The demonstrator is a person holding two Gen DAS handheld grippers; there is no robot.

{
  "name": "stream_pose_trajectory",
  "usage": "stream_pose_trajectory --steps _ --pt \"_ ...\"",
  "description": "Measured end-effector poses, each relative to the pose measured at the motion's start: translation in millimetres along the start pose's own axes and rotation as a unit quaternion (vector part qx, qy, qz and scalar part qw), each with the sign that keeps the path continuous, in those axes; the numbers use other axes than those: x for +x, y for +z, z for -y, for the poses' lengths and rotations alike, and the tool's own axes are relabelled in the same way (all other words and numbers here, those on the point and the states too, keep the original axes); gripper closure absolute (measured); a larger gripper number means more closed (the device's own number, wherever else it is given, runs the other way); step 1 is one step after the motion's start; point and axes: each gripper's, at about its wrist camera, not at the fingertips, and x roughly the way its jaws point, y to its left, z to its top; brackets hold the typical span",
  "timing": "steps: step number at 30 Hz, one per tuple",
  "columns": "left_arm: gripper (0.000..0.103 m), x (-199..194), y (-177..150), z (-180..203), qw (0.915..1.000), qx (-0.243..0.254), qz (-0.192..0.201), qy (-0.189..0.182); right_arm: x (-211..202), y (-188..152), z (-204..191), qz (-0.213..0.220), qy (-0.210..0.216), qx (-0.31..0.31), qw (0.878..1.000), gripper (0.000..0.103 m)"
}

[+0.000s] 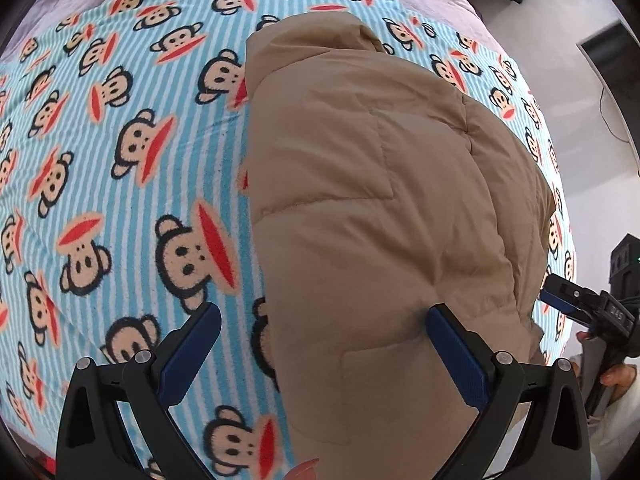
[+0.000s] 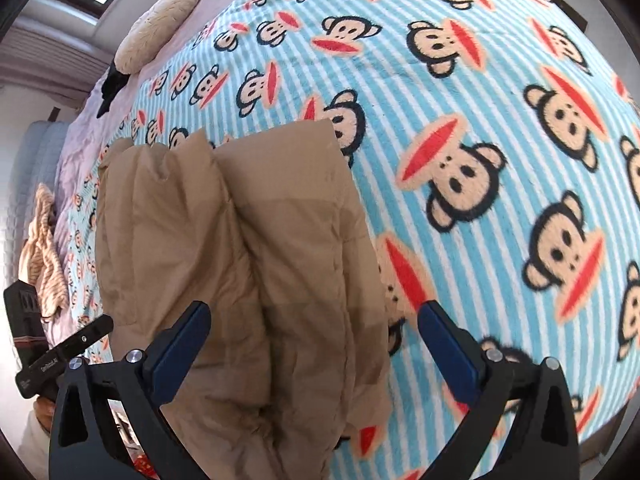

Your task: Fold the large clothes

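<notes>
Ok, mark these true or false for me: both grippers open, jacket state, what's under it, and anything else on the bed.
1. Both grippers hold the jacket. False: the left gripper and right gripper are open, gripping nothing.
2. The tan puffer jacket lies folded into a narrow strip. True.
3. It rests on a plain white sheet. False: a blue striped monkey-print blanket is under it.
4. A cream fuzzy cushion sits at the bed's far end. True.
</notes>
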Motion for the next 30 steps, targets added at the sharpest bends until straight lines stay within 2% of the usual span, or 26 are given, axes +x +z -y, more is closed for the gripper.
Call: stream_pose_trajectory --steps 7,13,15,16,19,24,27,30 --pt "0.0 9 4 -2 0.9994 -0.013 -0.013 -0.029 16 18 19 -0.028 0.065 0.013 0.997 0.0" --pt "0.0 17 12 -14 0.9979 -0.035 -0.016 -0.053 27 30 9 -0.076 0.128 -0.012 0.989 0.0" --pt "0.0 22 16 -19 0.9972 -0.032 -0.015 -0.065 31 33 3 -0.09 0.128 -0.029 0.987 0.0" --pt "0.0 24 17 -22 0.9964 -0.033 -0.018 -0.076 35 35 0 -0.094 0.113 -0.041 0.988 0.0" --pt "0.0 39 23 -36 0.9881 -0.043 -0.039 -0.143 51 43 -1 -0.109 0.088 -0.057 0.989 0.0" --pt "0.0 66 28 -45 0.9743 -0.049 -0.06 -0.212 83 55 3 -0.142 0.117 -0.066 0.981 0.0" --pt "0.0 81 33 -51 0.9645 -0.065 -0.069 -0.247 97 60 3 -0.161 0.173 -0.06 0.97 0.0" --pt "0.0 91 36 -53 0.9569 -0.073 -0.075 -0.271 110 65 5 -0.175 0.247 -0.032 0.952 0.0"
